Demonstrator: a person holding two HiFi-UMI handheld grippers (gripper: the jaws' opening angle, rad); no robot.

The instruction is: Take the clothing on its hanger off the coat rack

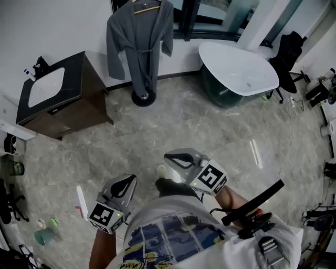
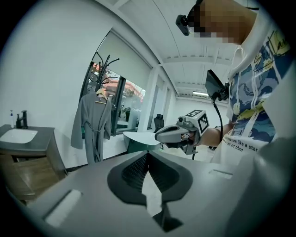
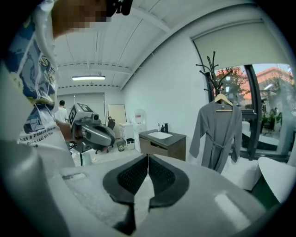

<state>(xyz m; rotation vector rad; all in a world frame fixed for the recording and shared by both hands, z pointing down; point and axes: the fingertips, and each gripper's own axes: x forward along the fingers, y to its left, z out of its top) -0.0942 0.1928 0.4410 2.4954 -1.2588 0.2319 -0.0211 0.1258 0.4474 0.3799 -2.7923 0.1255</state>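
Note:
A grey bathrobe hangs on a wooden hanger from a black coat rack whose round base stands on the floor by the far wall. The same bathrobe shows in the left gripper view, and in the right gripper view the bathrobe hangs on its hanger under the rack's black hooks. My left gripper and right gripper are held close to the person's body, far from the rack. Both are shut with nothing between the jaws.
A dark vanity with a white sink stands left of the rack. A white bathtub sits to its right. A black chair is at the far right. Small items lie on the floor at the near left.

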